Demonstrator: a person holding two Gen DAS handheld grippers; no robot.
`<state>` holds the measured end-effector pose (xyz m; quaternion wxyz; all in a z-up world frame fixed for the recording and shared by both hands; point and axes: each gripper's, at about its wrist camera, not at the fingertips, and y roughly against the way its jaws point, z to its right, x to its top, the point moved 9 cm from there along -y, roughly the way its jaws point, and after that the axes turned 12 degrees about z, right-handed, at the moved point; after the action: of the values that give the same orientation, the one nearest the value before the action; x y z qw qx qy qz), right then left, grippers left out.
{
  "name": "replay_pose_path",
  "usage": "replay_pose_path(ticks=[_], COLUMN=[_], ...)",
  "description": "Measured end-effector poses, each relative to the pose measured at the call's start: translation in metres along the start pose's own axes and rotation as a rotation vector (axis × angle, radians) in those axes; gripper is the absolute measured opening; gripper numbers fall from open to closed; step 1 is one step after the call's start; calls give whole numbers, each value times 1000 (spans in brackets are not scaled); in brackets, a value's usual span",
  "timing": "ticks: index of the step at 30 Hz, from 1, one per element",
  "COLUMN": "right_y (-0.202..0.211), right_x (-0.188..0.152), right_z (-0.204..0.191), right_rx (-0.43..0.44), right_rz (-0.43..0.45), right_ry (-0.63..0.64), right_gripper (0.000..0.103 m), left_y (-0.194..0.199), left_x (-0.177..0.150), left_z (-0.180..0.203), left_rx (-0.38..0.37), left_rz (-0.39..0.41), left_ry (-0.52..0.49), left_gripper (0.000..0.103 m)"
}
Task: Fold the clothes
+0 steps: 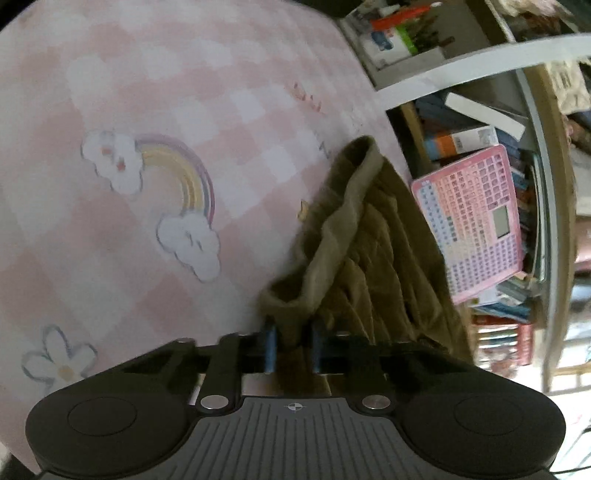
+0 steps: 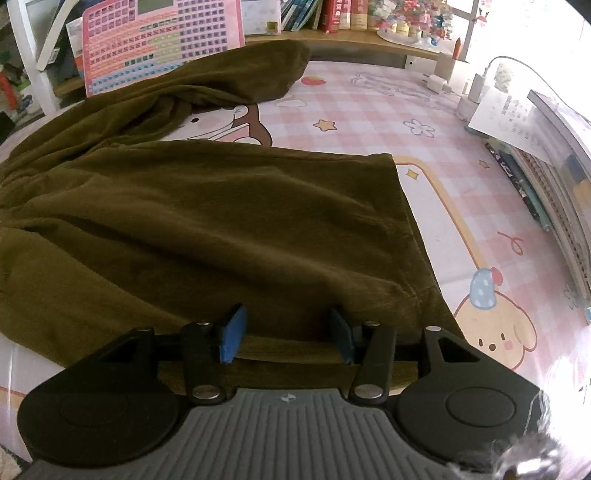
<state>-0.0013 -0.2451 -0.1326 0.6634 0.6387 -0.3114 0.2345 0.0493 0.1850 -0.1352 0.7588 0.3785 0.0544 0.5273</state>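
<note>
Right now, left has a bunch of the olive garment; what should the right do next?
Probably close the right gripper on the olive garment: its jaws stand open over the near edge, while the left gripper already pinches a gathered fold.

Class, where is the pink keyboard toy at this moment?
The pink keyboard toy stands propped against the bookshelf at the table's far edge, upper left in the right wrist view, just behind the olive-green garment.

— What's at the top left of your right wrist view?
— A pink keyboard toy [image 2: 162, 40], propped up, with books [image 2: 332, 14] to its right

— And lower down?
— You see the pink checked sheet [image 2: 461, 206] and stacked notebooks [image 2: 554, 184] at the right edge
</note>
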Motion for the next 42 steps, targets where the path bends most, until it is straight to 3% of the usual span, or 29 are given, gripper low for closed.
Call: replay_pose_path(ticks=[5, 9, 13, 17, 21, 26, 29, 35, 39, 42], right_y=[2, 5, 8, 1, -7, -24, -43, -95, -132, -157], right_x=[2, 2, 10, 36, 59, 98, 130, 176, 201, 214], right_z=[-12, -35, -47, -34, -25, -20, -21, -29, -36, -42], right_rx=[90, 192, 245, 223, 209, 242, 300, 395, 444, 479], right_rz=[-24, -42, -29, 14, 60, 157, 221, 248, 247, 235], right_ry=[-14, 15, 23, -48, -33, 41, 115, 249, 329, 366], right_gripper=[49, 51, 51, 51, 51, 51, 52, 62, 68, 69], left_y=[27, 38, 46, 52, 61, 90, 97, 95, 79, 64], left_x=[28, 43, 49, 55, 63, 82, 82, 49, 7, -24], left_z=[-11, -35, -35, -49, -62, -62, -54, -29, -10, 20], left_rx=[57, 98, 108, 152, 183, 246, 236, 203, 185, 140], left_rz=[102, 122, 165, 186, 203, 375, 413, 378, 324, 245], left_ry=[-181, -202, -252, -233, -192, -131, -129, -143, -98, -212], left_gripper=[10, 10, 11, 12, 28, 35, 35, 36, 35, 36])
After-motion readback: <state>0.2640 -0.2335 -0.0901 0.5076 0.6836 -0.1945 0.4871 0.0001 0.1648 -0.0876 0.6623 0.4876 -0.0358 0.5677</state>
